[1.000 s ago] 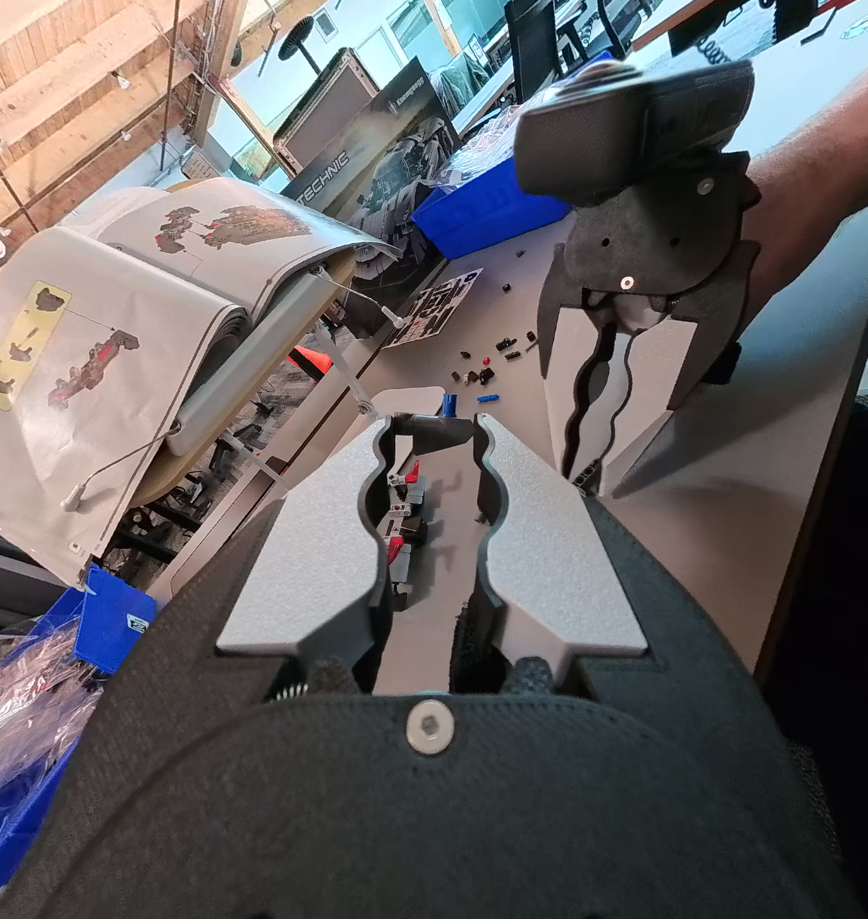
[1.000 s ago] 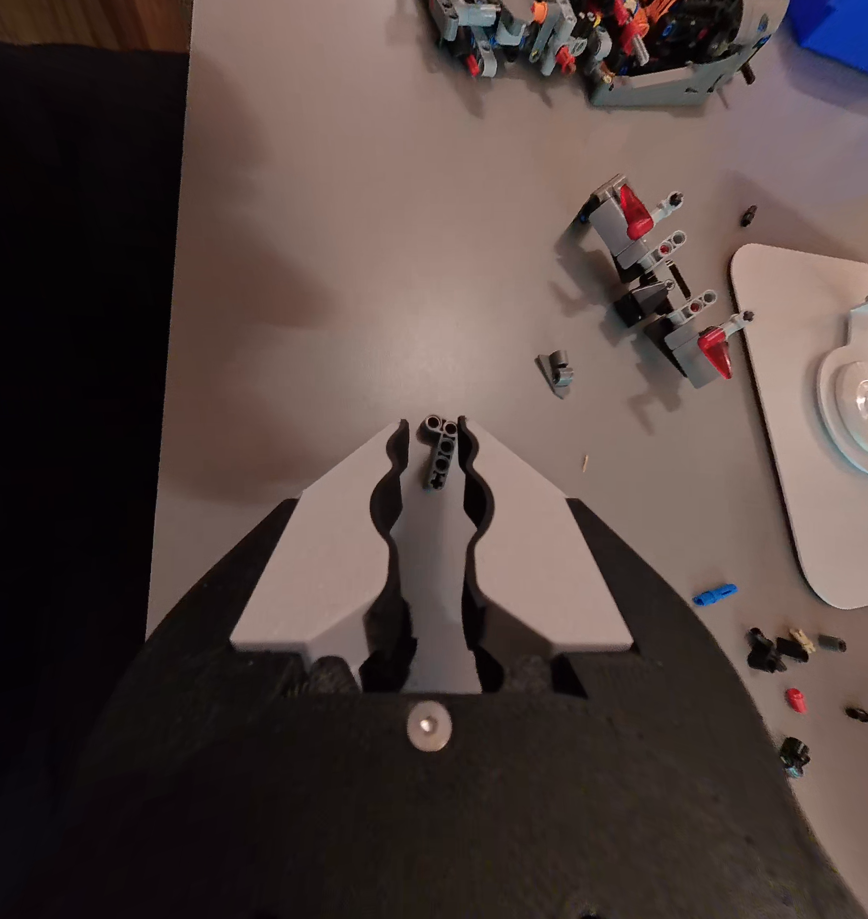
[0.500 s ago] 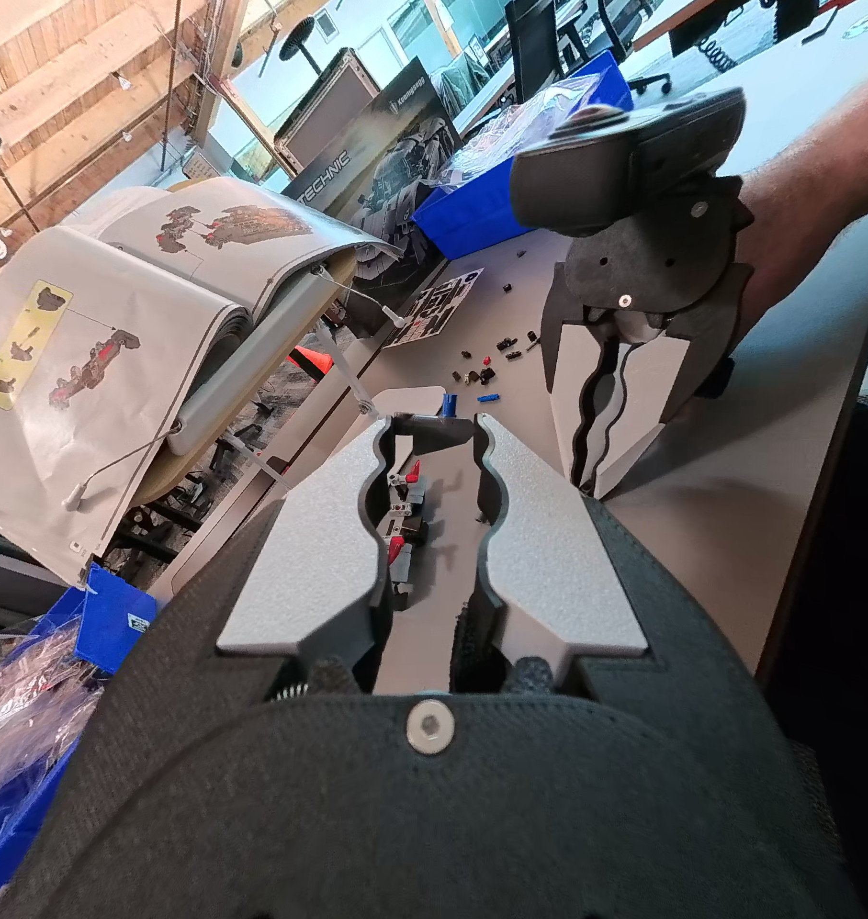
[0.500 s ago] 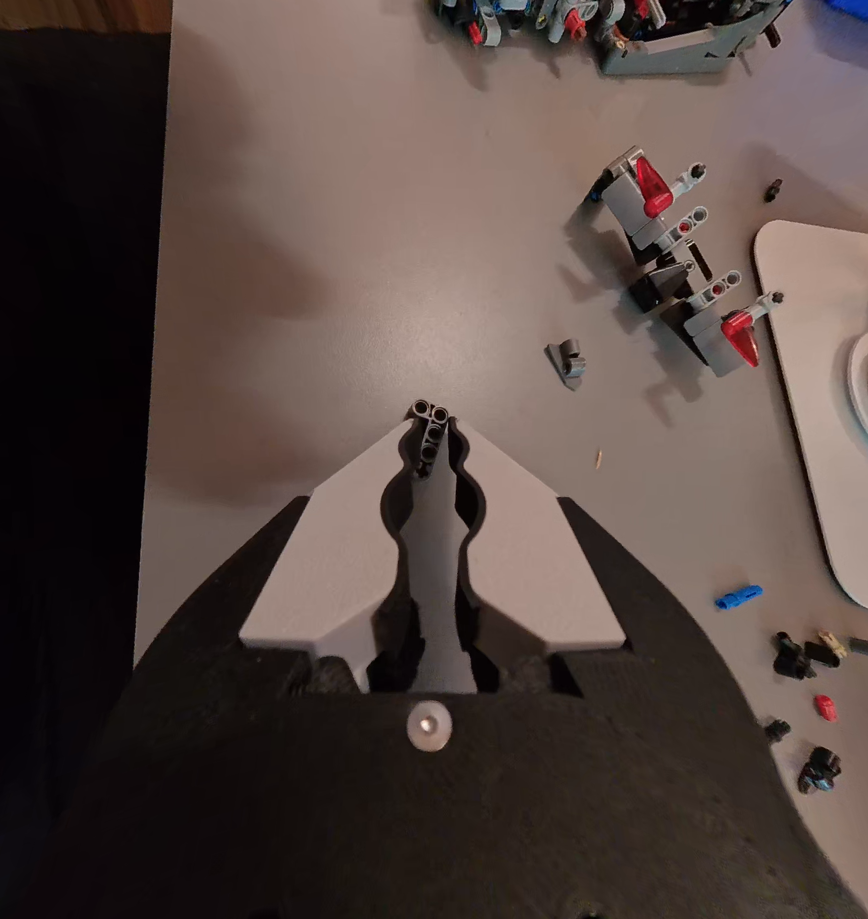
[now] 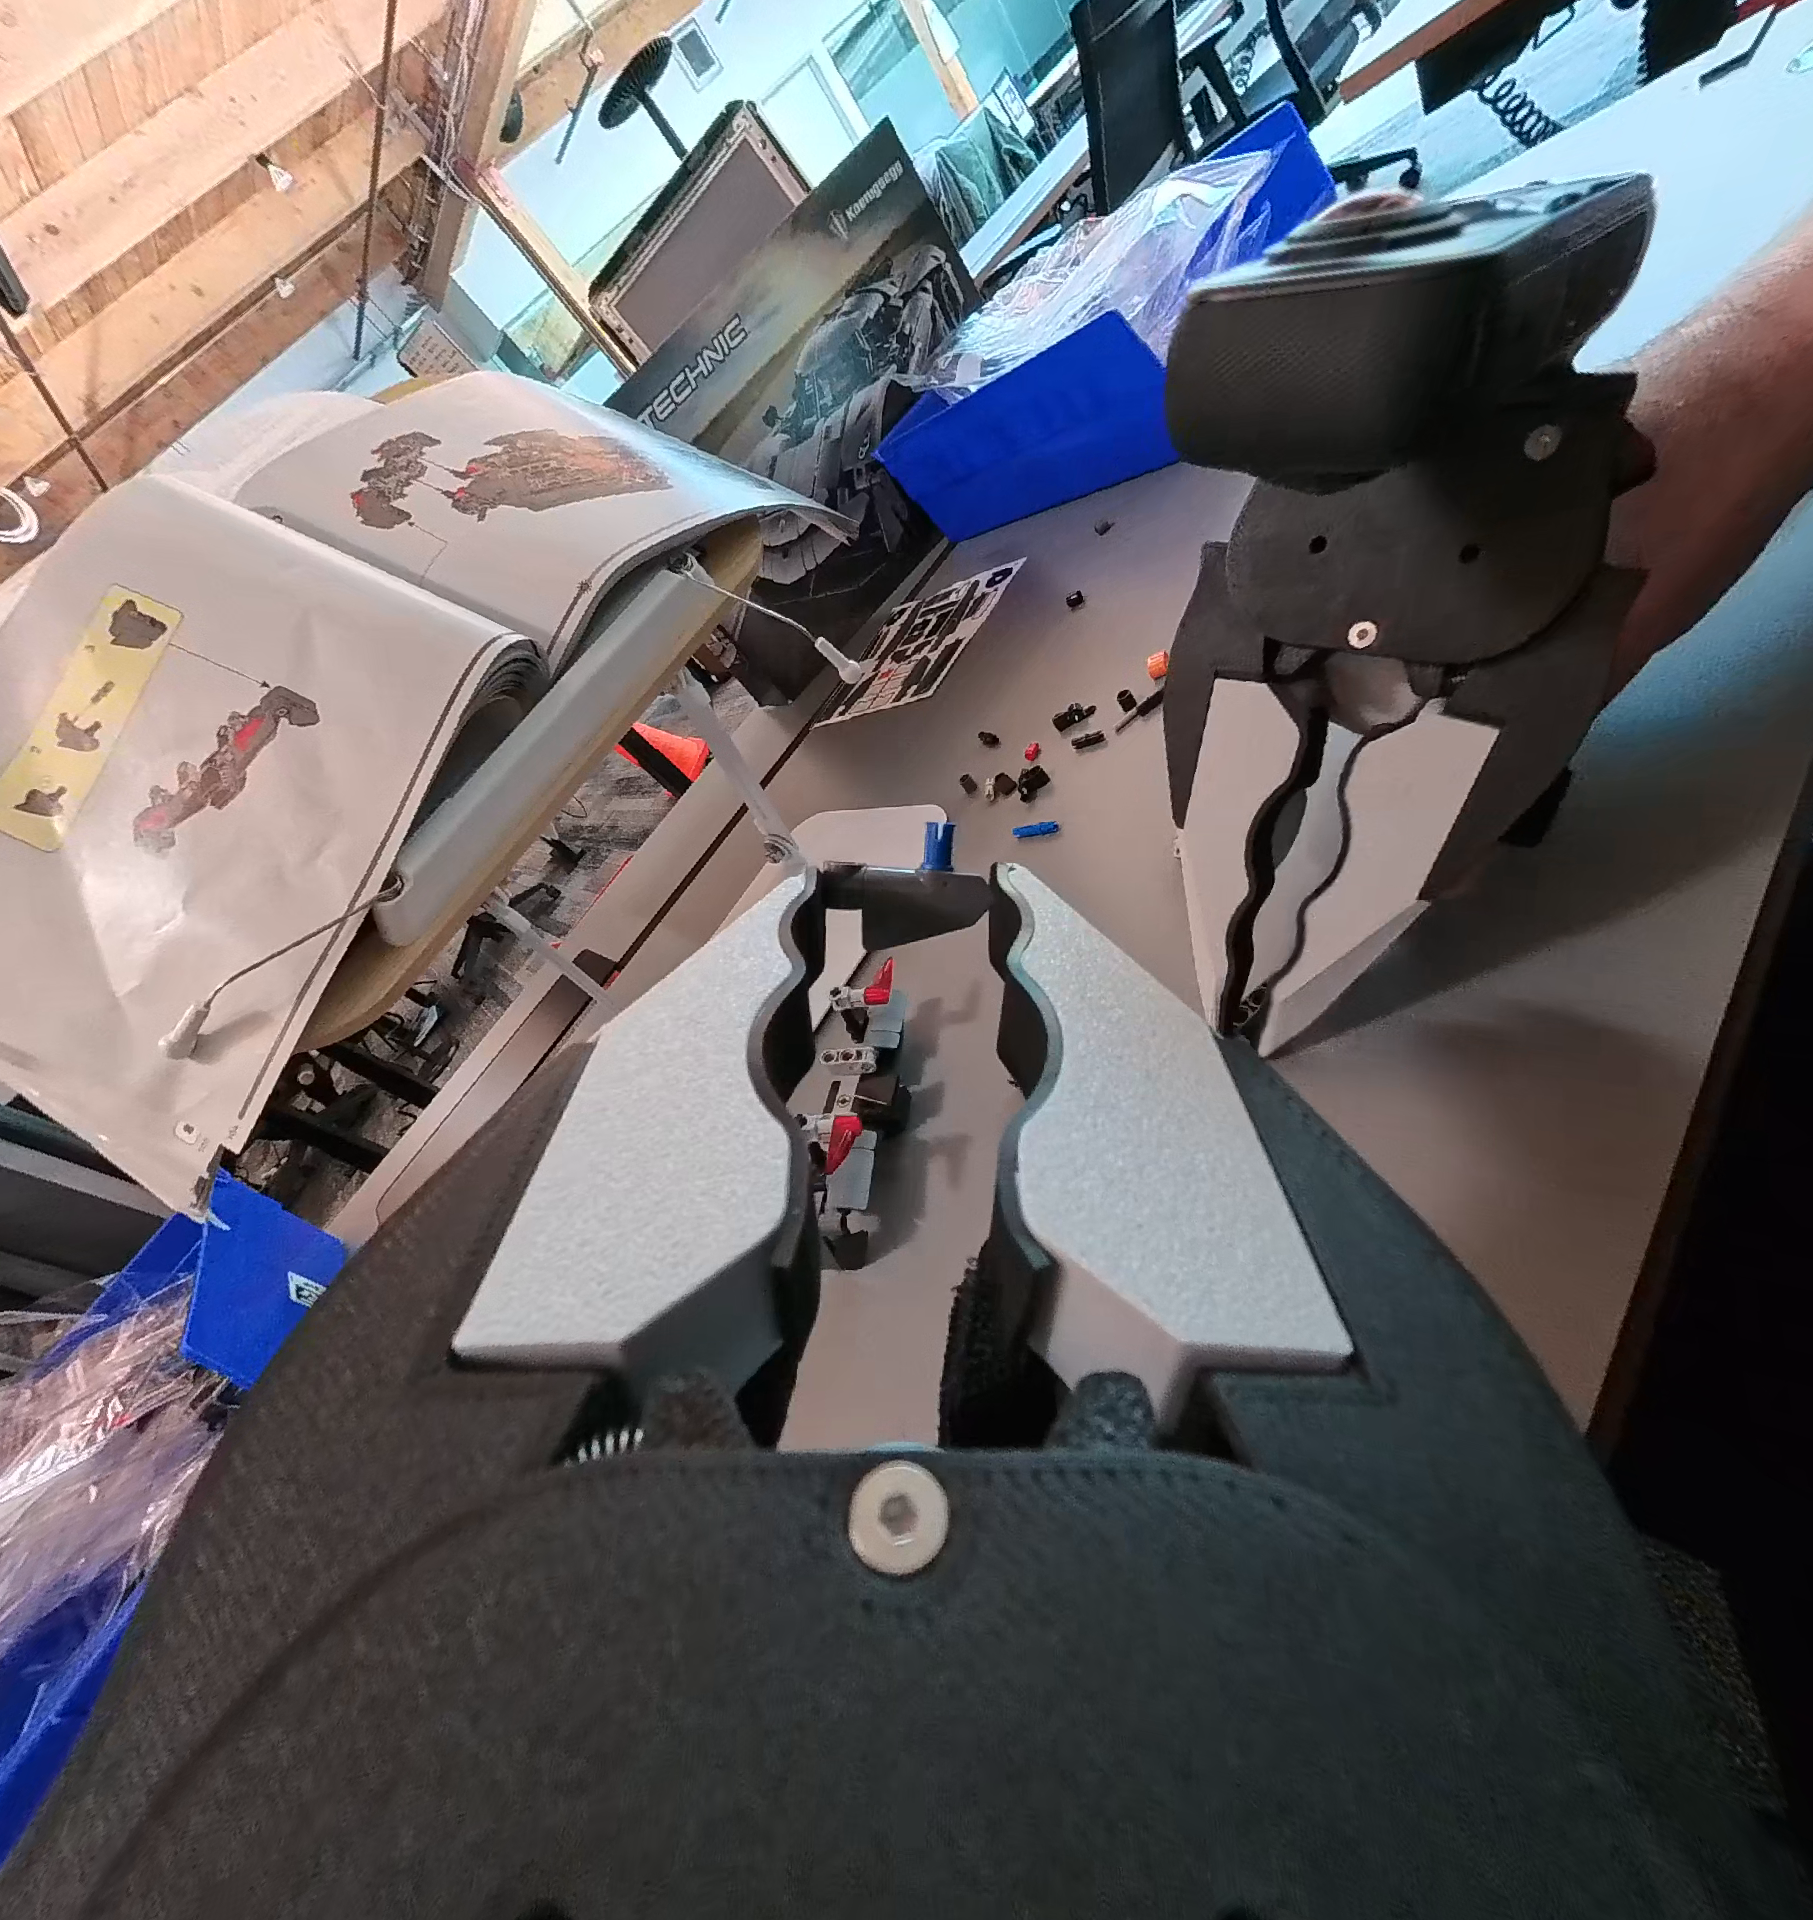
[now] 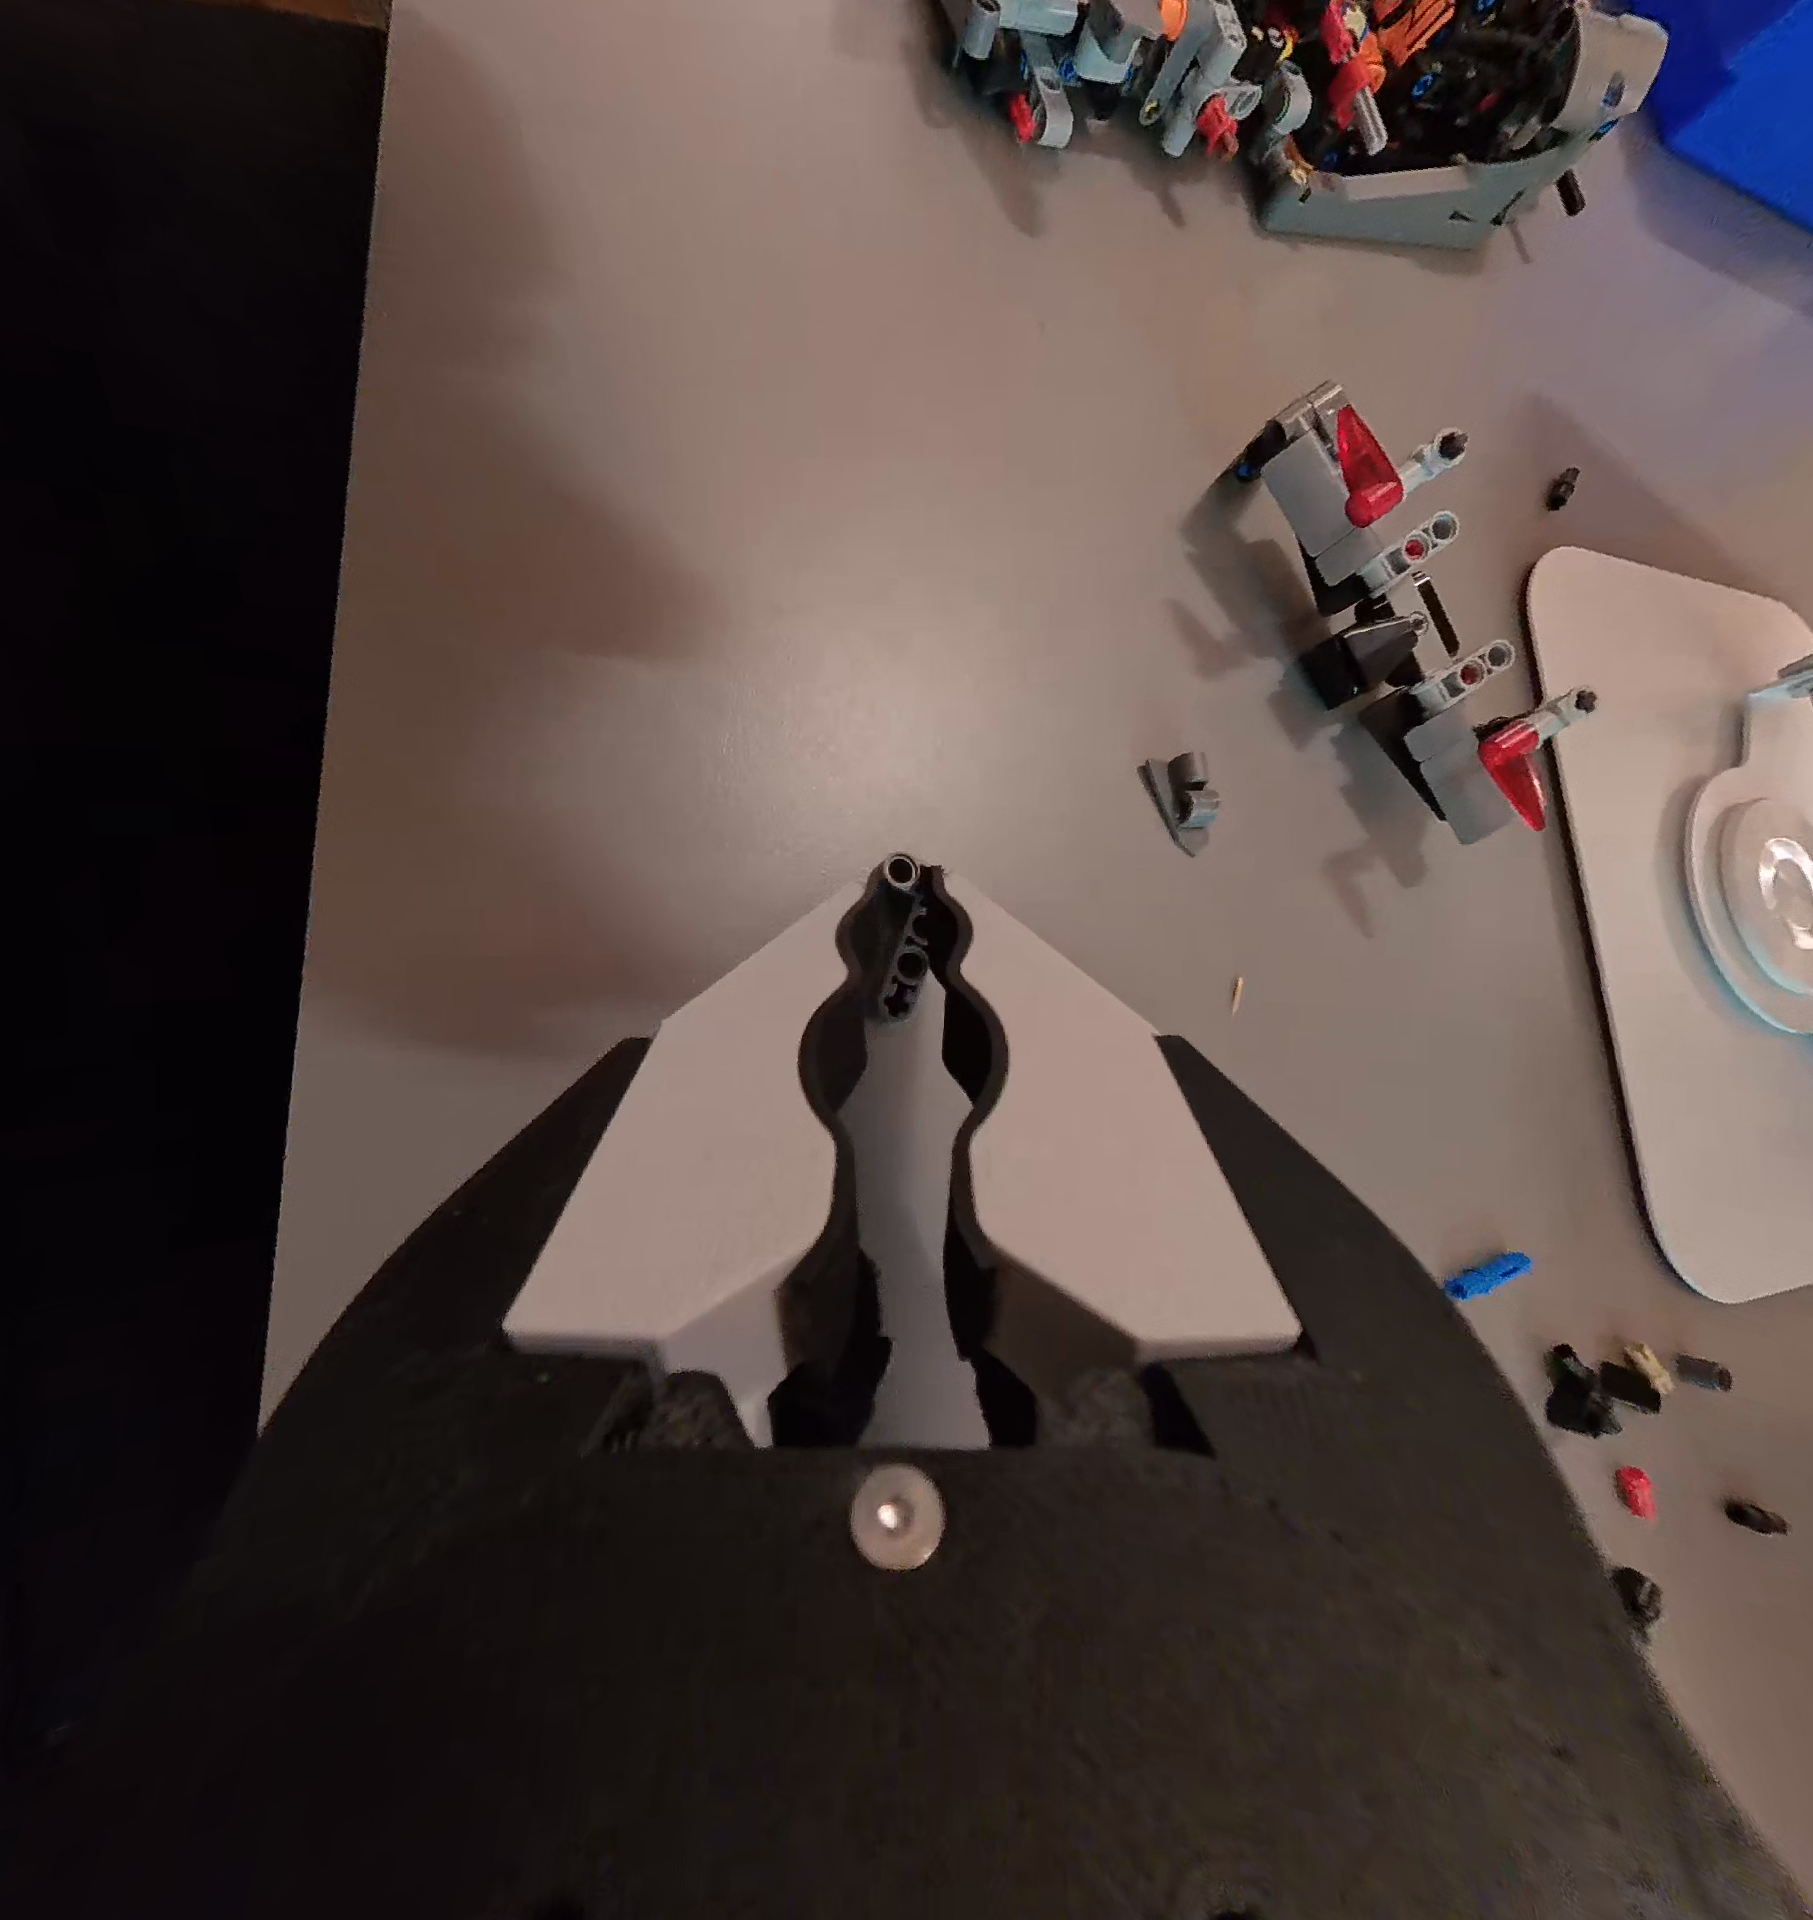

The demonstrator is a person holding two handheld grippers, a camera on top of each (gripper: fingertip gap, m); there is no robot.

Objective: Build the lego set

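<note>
My left gripper (image 5: 904,878) is shut on a dark grey angled piece (image 5: 923,906) with a blue pin (image 5: 938,844) on top, held above the table. Under it lies a grey, black and red sub-assembly (image 5: 860,1101), also in the right wrist view (image 6: 1401,623). My right gripper (image 6: 902,883) is shut on a dark grey holed beam (image 6: 904,956) at the table surface, near the table's edge. It also shows in the left wrist view (image 5: 1240,1023), tips down. A small grey piece (image 6: 1182,800) lies between the beam and the sub-assembly.
A large part-built model (image 6: 1349,94) stands at the far edge. A white stand base (image 6: 1712,1039), a blue pin (image 6: 1489,1273) and small black and red parts (image 6: 1608,1382) lie right. An open instruction book (image 5: 258,675), a sticker sheet (image 5: 923,644) and a blue bin (image 5: 1027,436) stand beyond. The tips of one gripper are about 15 centimetres away from the tips of the other. From either gripper's tips it is about 25 centimetres to the large part-built model (image 6: 1349,94).
My right gripper has closed from open onto the holed beam, which now stands on edge between the fingers. My left gripper has held still with its piece.
</note>
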